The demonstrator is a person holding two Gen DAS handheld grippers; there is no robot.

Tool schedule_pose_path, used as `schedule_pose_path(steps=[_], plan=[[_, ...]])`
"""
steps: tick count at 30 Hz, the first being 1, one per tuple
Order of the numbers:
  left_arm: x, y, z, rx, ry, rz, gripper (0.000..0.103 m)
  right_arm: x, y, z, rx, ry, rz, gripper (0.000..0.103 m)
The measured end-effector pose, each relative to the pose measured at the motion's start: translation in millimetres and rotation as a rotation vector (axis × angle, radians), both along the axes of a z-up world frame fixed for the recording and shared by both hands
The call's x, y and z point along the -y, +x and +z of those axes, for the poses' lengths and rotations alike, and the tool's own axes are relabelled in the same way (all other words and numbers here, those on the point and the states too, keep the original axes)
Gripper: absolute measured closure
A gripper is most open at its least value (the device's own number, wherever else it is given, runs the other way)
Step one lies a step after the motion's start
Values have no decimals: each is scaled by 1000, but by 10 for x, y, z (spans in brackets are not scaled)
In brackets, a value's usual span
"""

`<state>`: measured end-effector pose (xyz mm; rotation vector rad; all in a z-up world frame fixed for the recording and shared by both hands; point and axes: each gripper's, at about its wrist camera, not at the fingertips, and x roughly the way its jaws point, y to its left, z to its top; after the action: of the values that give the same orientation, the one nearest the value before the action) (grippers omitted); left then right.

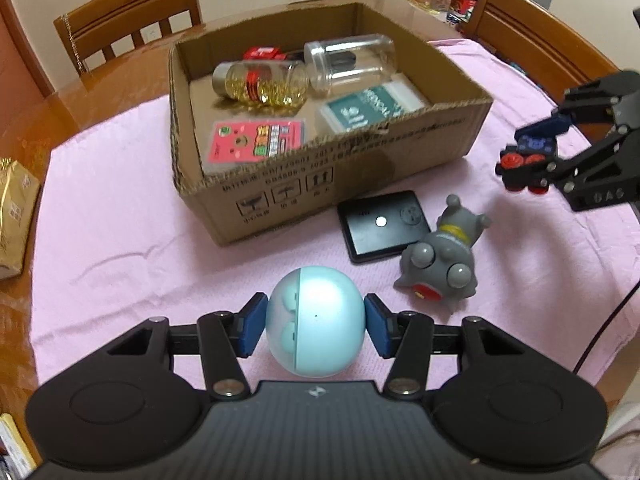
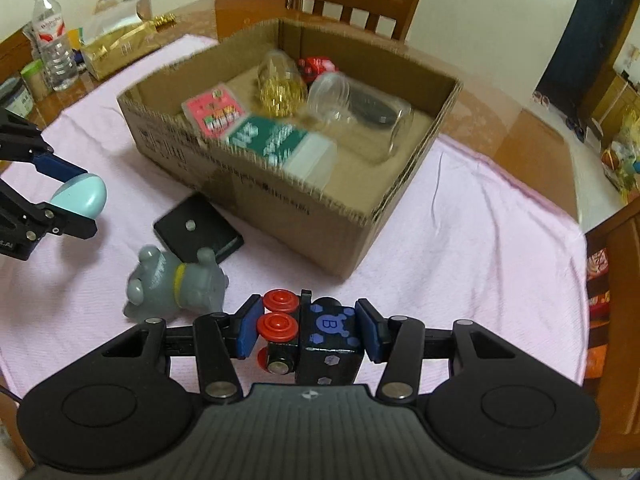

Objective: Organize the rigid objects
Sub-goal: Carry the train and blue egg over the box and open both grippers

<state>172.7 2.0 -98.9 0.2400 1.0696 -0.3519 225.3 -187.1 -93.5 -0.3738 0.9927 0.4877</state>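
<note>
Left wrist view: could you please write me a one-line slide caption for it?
Left gripper clamps a blue egg over pink cloth, facing a half-filled box; right gripper holds a toy train.

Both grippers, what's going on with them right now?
The left gripper is shut on a light blue egg-shaped case; the right gripper is shut on a black toy train with red wheels. Both are held above the pink cloth, near the cardboard box, which already holds jars and packets. A grey toy figure and a black square pad lie outside it.

Pink cloth (image 1: 120, 220) on wooden table (image 1: 24, 128) bears cardboard box (image 1: 340, 176), black square (image 1: 382, 226), grey toy (image 1: 440, 264).
</note>
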Motion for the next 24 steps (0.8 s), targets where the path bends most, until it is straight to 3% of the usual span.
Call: schedule_pose_path(steps=[10,19,21,22,23,24], plan=[[-29,236,569,62,-40,-20,52,-34,303,637,126,76,18,48],[-63,696,759,143,-37,33,52,-209,822,555,160,109,-38,47],[-70,784,757,154,-30,41,52,-226,888,519,156,115,-57,35],[-66,814,745,157,-26,43,52,-223,885,513,158,117,-68,18],[-61,845,736,159,-23,46,52,-214,866,529,169,124,-72,8],[-60,883,727,159,-22,50,52,-206,833,547,185,133,-69,7]])
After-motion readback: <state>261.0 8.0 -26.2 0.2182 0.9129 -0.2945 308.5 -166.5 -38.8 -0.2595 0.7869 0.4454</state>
